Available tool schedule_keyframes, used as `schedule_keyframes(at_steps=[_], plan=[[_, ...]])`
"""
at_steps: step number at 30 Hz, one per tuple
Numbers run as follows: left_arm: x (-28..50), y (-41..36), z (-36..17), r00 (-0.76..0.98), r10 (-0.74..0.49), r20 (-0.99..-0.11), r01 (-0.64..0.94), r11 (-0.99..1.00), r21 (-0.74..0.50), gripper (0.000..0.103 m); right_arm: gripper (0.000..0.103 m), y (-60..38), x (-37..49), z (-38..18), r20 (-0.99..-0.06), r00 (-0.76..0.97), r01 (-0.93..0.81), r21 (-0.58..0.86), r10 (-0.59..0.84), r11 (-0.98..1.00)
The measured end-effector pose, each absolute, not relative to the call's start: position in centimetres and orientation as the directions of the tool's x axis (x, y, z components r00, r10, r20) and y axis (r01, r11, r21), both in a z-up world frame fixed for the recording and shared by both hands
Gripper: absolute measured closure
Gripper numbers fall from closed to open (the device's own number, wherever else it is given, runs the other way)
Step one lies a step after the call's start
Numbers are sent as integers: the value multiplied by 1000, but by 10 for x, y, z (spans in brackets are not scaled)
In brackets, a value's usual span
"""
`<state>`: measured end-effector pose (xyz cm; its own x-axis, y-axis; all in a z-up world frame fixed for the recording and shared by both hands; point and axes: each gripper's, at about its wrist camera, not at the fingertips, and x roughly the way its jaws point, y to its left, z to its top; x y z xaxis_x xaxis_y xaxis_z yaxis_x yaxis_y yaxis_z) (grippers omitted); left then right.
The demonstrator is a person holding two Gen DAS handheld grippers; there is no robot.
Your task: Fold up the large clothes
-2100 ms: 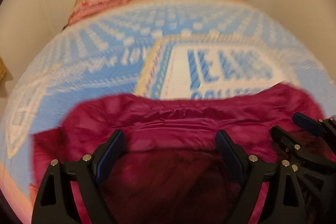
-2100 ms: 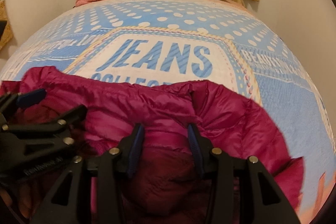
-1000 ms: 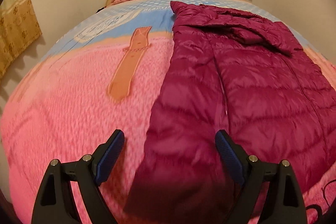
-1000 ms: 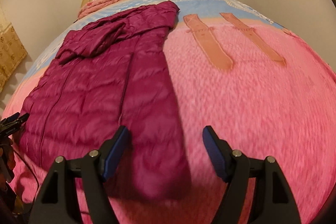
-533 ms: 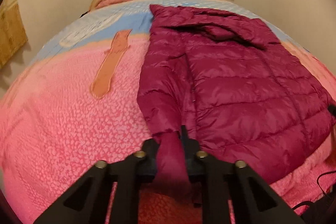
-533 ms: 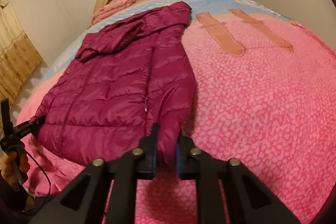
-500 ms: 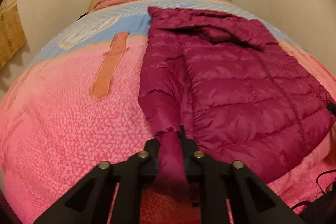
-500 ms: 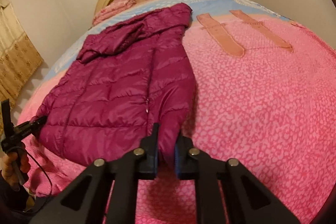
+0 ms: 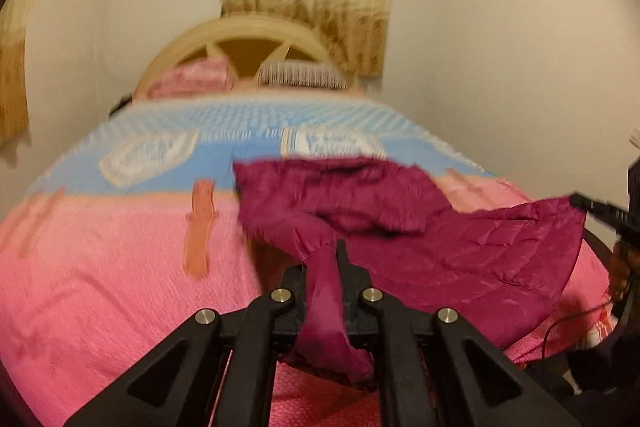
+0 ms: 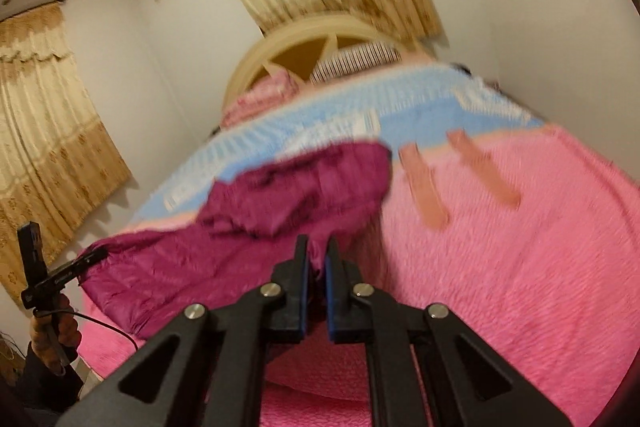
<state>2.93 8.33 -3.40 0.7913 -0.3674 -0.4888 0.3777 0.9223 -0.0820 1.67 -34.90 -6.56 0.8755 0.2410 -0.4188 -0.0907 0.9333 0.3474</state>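
both tools had just clamped shut: the left tool (image 9: pixel 324 269) and right tool (image 10: pixel 316 259) each pinched a hem corner of the maroon jacket (image 9: pixel 420 227), lifting it off the pink bed (image 9: pixel 100 267) toward 12 o'clock, likely starting a bottom-to-top fold

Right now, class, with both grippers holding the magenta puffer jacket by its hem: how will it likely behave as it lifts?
Probably floppy: the jacket sags between the left gripper and right gripper. Likely light for its bulk, since two small pinches raise it. Its shiny shell may slip.
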Motion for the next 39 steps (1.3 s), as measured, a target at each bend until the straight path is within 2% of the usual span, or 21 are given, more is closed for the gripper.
schedule_keyframes(at_steps=[3, 6, 10, 13, 14, 16, 17, 18, 19, 20, 22, 28, 34, 39], plan=[[27, 81, -25, 809, -346, -475, 381, 924, -24, 98, 94, -346, 5, -41, -358, 905, -112, 324, 231, 939], [61, 83, -41, 811, -303, -501, 348, 938, -4, 98, 97, -347, 18, -32, -328, 920, -109, 312, 215, 944], [145, 88, -72, 792, -266, -550, 280, 958, -60, 98, 98, -356, 77, -44, -354, 915, -62, 350, 193, 935], [184, 82, -95, 748, -243, -618, 222, 968, -112, 98, 97, -354, 134, -66, -429, 883, -25, 362, 191, 932], [185, 81, -99, 734, -258, -628, 225, 965, -134, 98, 91, -354, 148, -78, -482, 859, 14, 361, 174, 933], [180, 76, -104, 736, -256, -627, 238, 965, -114, 98, 89, -354, 151, -95, -516, 820, 2, 435, 247, 901], [174, 75, -106, 734, -256, -629, 244, 964, -108, 98, 76, -352, 147, -100, -532, 803, -16, 434, 270, 901], [170, 76, -109, 732, -260, -629, 248, 963, -110, 98, 53, -349, 137, -105, -561, 786, -20, 396, 259, 918], [170, 78, -112, 729, -258, -635, 244, 963, -112, 98, 44, -349, 128, -108, -571, 786, -18, 363, 238, 932], [171, 80, -114, 723, -256, -642, 235, 965, -119, 98, 39, -349, 111, -111, -575, 794, -18, 304, 199, 952], [174, 86, -119, 714, -261, -650, 221, 965, -144, 98, 39, -351, 88, -120, -598, 783, -23, 244, 170, 969], [191, 89, -120, 708, -280, -648, 199, 960, -198, 98, 39, -366, 46, -159, -683, 721, 18, 185, 115, 983], [190, 86, -118, 712, -268, -650, 196, 964, -182, 98, 39, -338, 29, -186, -732, 675, -79, 53, 93, 995], [191, 93, -123, 699, -267, -663, 177, 963, -202, 98, 29, -300, 27, -196, -733, 670, -205, -26, 121, 978]])
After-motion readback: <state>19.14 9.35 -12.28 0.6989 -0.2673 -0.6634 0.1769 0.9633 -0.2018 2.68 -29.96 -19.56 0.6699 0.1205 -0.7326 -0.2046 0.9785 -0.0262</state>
